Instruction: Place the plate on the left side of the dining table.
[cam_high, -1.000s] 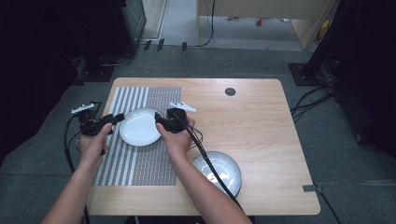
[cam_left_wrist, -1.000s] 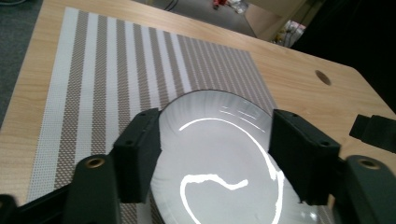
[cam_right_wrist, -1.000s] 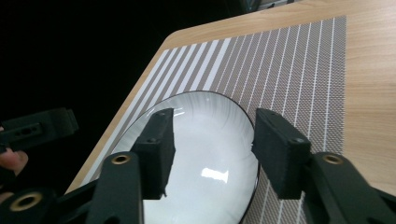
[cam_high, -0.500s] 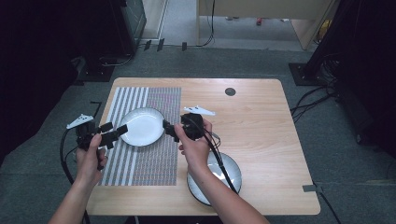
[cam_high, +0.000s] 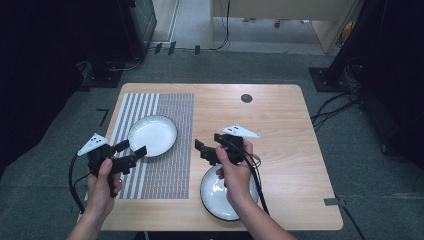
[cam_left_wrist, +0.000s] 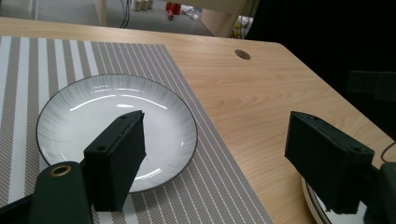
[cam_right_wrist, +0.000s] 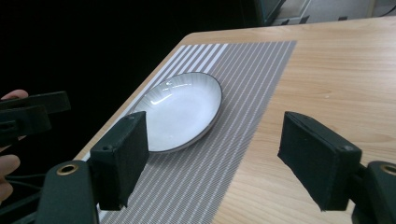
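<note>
Drawn back off the white plate (cam_high: 152, 135) since a second ago, both grippers, jaws having just been opening; left gripper (cam_high: 133, 152) wide and empty, just off the plate's near-left rim; right gripper (cam_high: 201, 150) wide and empty, well to the plate's right; plate flat on the striped placemat (cam_high: 172, 170) ahead of both; second plate (cam_high: 220, 197) under the right hand (cam_high: 234, 167), partly hidden by it; bare wooden table (cam_high: 285, 130) beyond; round grommet hole (cam_high: 246, 98) near the far edge.
</note>
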